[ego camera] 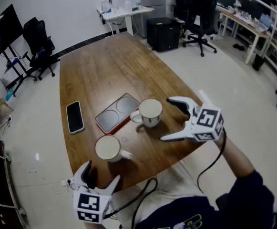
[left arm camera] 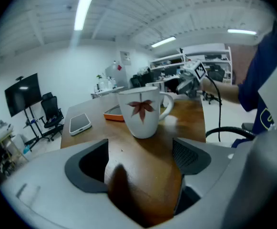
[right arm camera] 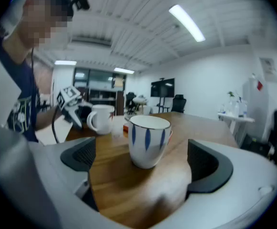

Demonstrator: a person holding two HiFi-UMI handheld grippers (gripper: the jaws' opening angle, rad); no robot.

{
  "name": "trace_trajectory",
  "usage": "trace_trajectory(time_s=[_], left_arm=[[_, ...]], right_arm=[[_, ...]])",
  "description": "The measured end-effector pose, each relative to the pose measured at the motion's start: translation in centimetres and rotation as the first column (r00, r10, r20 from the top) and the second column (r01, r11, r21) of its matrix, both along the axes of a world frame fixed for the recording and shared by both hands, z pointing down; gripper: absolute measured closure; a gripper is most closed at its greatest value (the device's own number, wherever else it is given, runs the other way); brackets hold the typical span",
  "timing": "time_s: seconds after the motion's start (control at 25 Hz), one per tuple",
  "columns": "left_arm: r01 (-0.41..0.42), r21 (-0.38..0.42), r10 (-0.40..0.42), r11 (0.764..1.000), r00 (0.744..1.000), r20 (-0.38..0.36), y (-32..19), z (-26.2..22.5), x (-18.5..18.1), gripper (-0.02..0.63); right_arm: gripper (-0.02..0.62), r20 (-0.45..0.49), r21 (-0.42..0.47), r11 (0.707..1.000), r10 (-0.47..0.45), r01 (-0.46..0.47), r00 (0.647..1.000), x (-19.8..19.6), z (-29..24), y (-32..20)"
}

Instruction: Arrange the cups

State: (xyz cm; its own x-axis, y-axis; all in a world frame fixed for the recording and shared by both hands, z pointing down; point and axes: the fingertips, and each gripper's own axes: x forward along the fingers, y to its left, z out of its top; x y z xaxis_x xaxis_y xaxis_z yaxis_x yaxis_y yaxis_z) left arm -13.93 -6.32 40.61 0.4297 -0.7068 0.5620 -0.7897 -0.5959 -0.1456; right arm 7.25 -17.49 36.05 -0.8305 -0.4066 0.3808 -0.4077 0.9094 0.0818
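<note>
From the head view, you are at the near end of a long wooden surface in an office with a pale floor. Black office chairs, a white desk and a black cabinet stand beyond its far end. On the surface you have two mugs, one orange tray with two round recesses, and one phone. Your left tool is spread wide over the near edge, with the leaf mug just ahead of it. Your right tool is also spread wide, with the blue-striped mug just ahead of its tips. The tray lies beyond both mugs and touches neither that you can see.

In the left gripper view, your left tool has wide jaws with only bare wood between them. The leaf mug stands upright straight ahead, beyond the pads, handle to the right. The phone lies ahead to the left, the tray is behind the mug, and your right tool is farther off to the right.

In the right gripper view, your right tool has wide jaws holding nothing. The blue-striped mug stands upright just past the pads. The leaf mug and your left tool are ahead to the left, and a dark screen is by the far wall.
</note>
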Motion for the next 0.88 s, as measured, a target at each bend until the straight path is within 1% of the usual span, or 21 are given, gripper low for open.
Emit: trace_trajectory(time_s=[0.04, 0.08, 0.12, 0.16, 0.24, 0.28, 0.32, 0.36, 0.4, 0.44, 0.48, 0.52, 0.56, 0.6, 0.68, 0.72, 0.76, 0.8, 0.84, 0.88], left_arm=[[0.019, -0.005, -0.019, 1.000, 1.000, -0.011, -0.2, 0.0, 0.0, 0.175], [0.038, -0.009, -0.038, 0.999, 0.999, -0.020, -0.5, 0.1, -0.1, 0.175], [0.054, -0.011, -0.055, 0.998, 0.998, -0.023, -0.7, 0.1, -0.2, 0.181], [0.067, -0.011, -0.067, 0.998, 0.998, -0.018, -0.8, 0.2, -0.4, 0.197], [0.078, -0.004, -0.078, 0.997, 0.997, -0.011, -1.0, 0.2, -0.8, 0.227], [0.073, 0.007, -0.073, 0.997, 0.997, -0.027, -1.0, -0.1, -0.8, 0.250], [0.062, 0.028, -0.060, 0.998, 0.996, -0.069, -1.0, -0.9, -0.5, 0.265], [0.046, 0.065, -0.037, 0.997, 0.991, -0.130, -0.8, -2.0, -0.2, 0.266], [0.035, 0.120, -0.011, 0.992, 0.981, -0.194, -0.7, -3.5, 0.1, 0.265], [0.039, 0.181, 0.007, 0.983, 0.969, -0.246, -0.7, -4.8, 0.1, 0.265], [0.056, 0.233, 0.011, 0.971, 0.960, -0.279, -0.8, -5.8, -0.1, 0.265], [0.079, 0.265, 0.004, 0.961, 0.954, -0.299, -1.1, -6.4, -0.6, 0.265], [0.102, 0.279, -0.008, 0.955, 0.947, -0.321, -1.3, -6.6, -1.1, 0.266], [0.123, 0.274, -0.019, 0.954, 0.936, -0.351, -1.7, -6.7, -1.6, 0.267], [0.149, 0.217, -0.050, 0.965, 0.914, -0.403, -2.4, -6.0, -2.1, 0.273], [0.160, 0.190, -0.070, 0.969, 0.910, -0.409, -2.7, -5.6, -2.1, 0.275], [0.177, 0.184, -0.089, 0.967, 0.909, -0.407, -2.9, -5.4, -2.1, 0.285], [0.200, 0.195, -0.109, 0.960, 0.910, -0.401, -3.0, -5.4, -2.2, 0.296], [0.224, 0.211, -0.126, 0.951, 0.909, -0.396, -3.1, -5.7, -2.4, 0.343], [0.243, 0.224, -0.140, 0.944, 0.908, -0.395, -3.2, -5.9, -2.5, 0.441]], right_arm=[[0.014, -0.092, 0.042, 0.998, -0.038, 0.042, 0.995, -0.2, -0.6, -0.3], [0.014, -0.178, 0.072, 0.994, -0.074, 0.088, 0.981, -0.5, -1.2, -0.6], [0.014, -0.255, 0.084, 0.987, -0.113, 0.138, 0.960, -0.9, -2.0, -0.8], [0.014, -0.322, 0.079, 0.979, -0.155, 0.190, 0.934, -1.4, -2.8, -0.9], [0.015, -0.429, 0.035, 0.958, -0.243, 0.284, 0.870, -2.5, -4.2, -1.0], [0.017, -0.468, 0.005, 0.948, -0.279, 0.318, 0.839, -3.2, -4.6, -1.3], [0.017, -0.499, -0.032, 0.940, -0.309, 0.339, 0.810, -3.8, -4.6, -1.6], [0.017, -0.526, -0.081, 0.933, -0.339, 0.351, 0.780, -4.4, -4.2, -1.8], [0.017, -0.555, -0.138, 0.924, -0.370, 0.356, 0.745, -4.8, -3.5, -1.8], [0.015, -0.591, -0.196, 0.914, -0.399, 0.356, 0.701, -4.9, -2.6, -1.8], [0.015, -0.632, -0.241, 0.905, -0.421, 0.351, 0.651, -4.8, -1.6, -1.8], [0.015, -0.673, -0.267, 0.900, -0.430, 0.344, 0.602, -4.7, -0.8, -2.1], [0.017, -0.708, -0.278, 0.900, -0.428, 0.336, 0.562, -4.6, -0.2, -2.5], [0.017, -0.733, -0.283, 0.902, -0.422, 0.326, 0.533, -4.5, 0.3, -3.0], [0.021, -0.759, -0.298, 0.905, -0.417, 0.303, 0.499, -4.4, 0.9, -3.9], [0.026, -0.765, -0.310, 0.904, -0.421, 0.295, 0.487, -4.3, 1.2, -4.1], [0.036, -0.769, -0.323, 0.900, -0.429, 0.292, 0.474, -4.1, 1.7, -4.1], [0.067, -0.772, -0.338, 0.896, -0.440, 0.290, 0.459, -4.0, 2.1, -3.9], [0.091, -0.774, -0.353, 0.891, -0.450, 0.287, 0.445, -3.8, 2.4, -3.6], [0.111, -0.776, -0.365, 0.887, -0.458, 0.283, 0.434, -3.7, 2.5, -3.4]])
